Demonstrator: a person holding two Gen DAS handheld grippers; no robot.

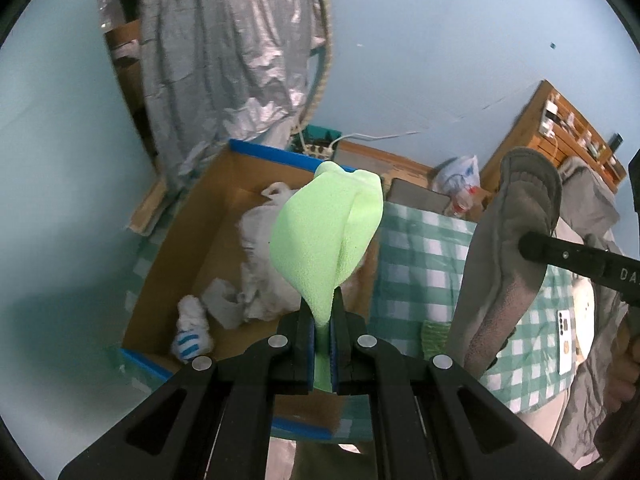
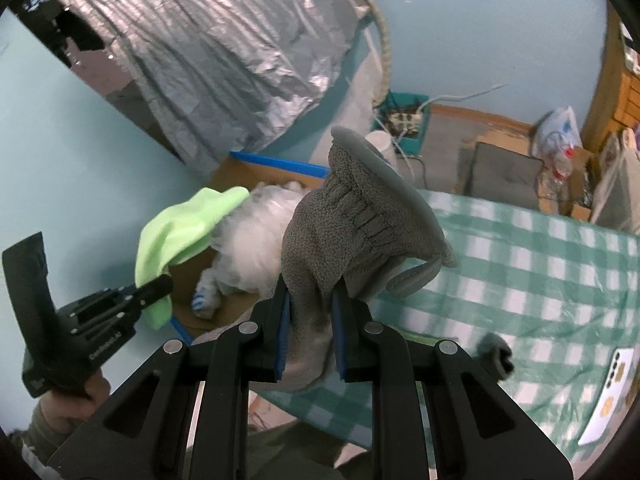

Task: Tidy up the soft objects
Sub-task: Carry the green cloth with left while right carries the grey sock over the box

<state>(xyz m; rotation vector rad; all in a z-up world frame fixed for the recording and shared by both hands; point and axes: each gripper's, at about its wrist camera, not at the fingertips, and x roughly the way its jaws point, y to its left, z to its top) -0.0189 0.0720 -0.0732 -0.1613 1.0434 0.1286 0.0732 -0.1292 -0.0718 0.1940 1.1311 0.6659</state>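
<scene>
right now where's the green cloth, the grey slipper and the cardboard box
green cloth (image 1: 320,240): left wrist view, on its bulging folded middle above the tongs
grey slipper (image 2: 324,236): right wrist view, on the fleecy upper
cardboard box (image 1: 192,240): left wrist view, on the bare inner left wall

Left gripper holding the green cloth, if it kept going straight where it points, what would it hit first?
Probably the white soft things inside the cardboard box; the left gripper points into it, though the green cloth hides the exact line.
</scene>
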